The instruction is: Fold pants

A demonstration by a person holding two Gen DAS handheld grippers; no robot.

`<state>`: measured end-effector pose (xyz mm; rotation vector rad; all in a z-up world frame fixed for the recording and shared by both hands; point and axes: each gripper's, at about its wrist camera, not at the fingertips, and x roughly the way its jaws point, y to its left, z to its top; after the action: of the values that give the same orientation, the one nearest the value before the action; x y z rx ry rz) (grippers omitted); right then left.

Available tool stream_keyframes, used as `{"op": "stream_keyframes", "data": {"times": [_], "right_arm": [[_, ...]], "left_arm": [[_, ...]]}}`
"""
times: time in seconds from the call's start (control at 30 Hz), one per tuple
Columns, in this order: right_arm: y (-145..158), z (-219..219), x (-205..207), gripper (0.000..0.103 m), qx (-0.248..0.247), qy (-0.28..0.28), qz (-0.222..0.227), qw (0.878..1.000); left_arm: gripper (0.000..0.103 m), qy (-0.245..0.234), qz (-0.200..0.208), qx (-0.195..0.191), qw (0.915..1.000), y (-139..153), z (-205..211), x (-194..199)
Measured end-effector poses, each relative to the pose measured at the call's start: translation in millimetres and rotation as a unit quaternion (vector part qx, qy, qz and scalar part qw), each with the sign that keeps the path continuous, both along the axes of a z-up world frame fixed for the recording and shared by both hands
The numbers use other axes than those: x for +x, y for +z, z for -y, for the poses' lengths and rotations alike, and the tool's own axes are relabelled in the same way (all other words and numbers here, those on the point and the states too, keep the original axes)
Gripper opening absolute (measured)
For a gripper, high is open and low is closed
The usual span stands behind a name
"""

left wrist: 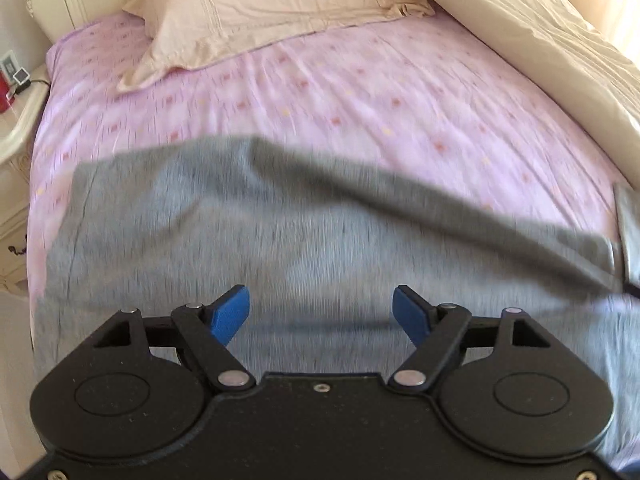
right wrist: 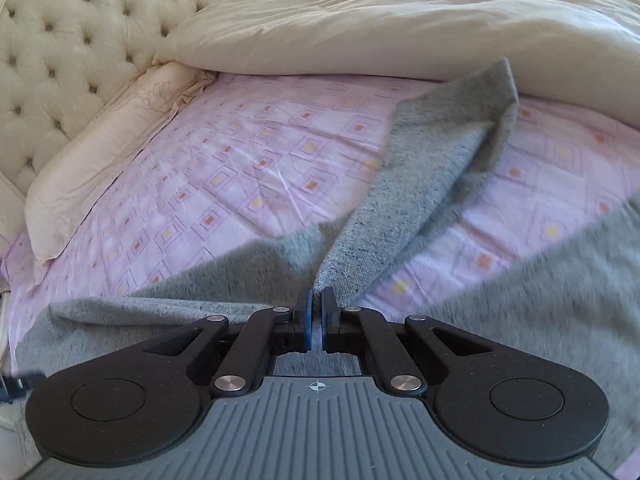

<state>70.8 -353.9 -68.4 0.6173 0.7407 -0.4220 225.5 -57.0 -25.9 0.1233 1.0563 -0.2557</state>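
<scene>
Left hand-held gripper (left wrist: 321,314): blue pads spread wide, nothing between them, hovering over the grey pants (left wrist: 240,232). Left view is motion-blurred.

Right hand-held gripper (right wrist: 316,310): jaws pinched almost together on the edge of a pant leg (right wrist: 432,168), which rises from the pads as a lifted, twisted strip running up and right toward the duvet (right wrist: 400,20). Its far end is just beside or touching the duvet edge; can't tell which.

Pants lie on the bed sheet (right wrist: 240,160) (pink, square print), main body spread across the near part of the bed under both grippers. In the left view a raised fold of the fabric runs diagonally to the right edge.

Pillow (left wrist: 260,12) sits at the head of the bed, apart from the pants. Tufted headboard (right wrist: 80,40) behind it. Nightstand (left wrist: 16,128) at the left bed edge with small items on it, too small to identify.
</scene>
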Motion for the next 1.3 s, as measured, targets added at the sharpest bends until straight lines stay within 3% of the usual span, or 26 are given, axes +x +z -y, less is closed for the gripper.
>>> {"op": "stream_keyframes", "data": {"times": [0.13, 0.33, 0.7, 0.77, 0.83, 0.9, 1.13, 1.3], "right_arm": [[2.6, -3.3, -2.1, 0.004, -0.029, 0.002, 0.029, 0.999], [-8.5, -8.0, 2.4, 0.004, -0.047, 0.017, 0.014, 0.999], [-15.6, -14.2, 5.1, 0.004, -0.067, 0.024, 0.013, 0.997], [-15.8, -14.9, 5.0, 0.004, -0.069, 0.024, 0.013, 0.997], [-15.1, -13.9, 4.1, 0.004, -0.067, 0.022, 0.015, 0.997], [-13.7, -13.6, 3.3, 0.004, -0.07, 0.021, 0.017, 0.997], [-4.1, -8.8, -7.5, 0.004, -0.064, 0.007, 0.04, 0.997], [5.6, -7.7, -17.9, 0.005, -0.061, 0.003, 0.061, 0.996]], "left_arm": [[0.079, 0.012, -0.012, -0.009, 0.9998, 9.6, 9.8, 36.9], [0.08, 0.062, -0.068, -0.03, 0.9953, -4.2, 23.2, 95.6], [0.08, 0.092, -0.144, 0.023, 0.985, -49.0, 38.1, 149.6], [0.064, 0.099, -0.163, 0.029, 0.9813, -59.2, 40.0, 155.8], [0.03, 0.11, -0.146, 0.036, 0.9824, -56.2, 37.9, 150.9], [0.02, 0.107, -0.128, 0.023, 0.9857, -43.0, 32.8, 139.5], [0.015, 0.1, -0.058, -0.029, 0.9929, 21.0, -5.7, 51.8], [0.015, 0.108, -0.043, -0.045, 0.9922, 22.6, -25.0, -13.6]]}}
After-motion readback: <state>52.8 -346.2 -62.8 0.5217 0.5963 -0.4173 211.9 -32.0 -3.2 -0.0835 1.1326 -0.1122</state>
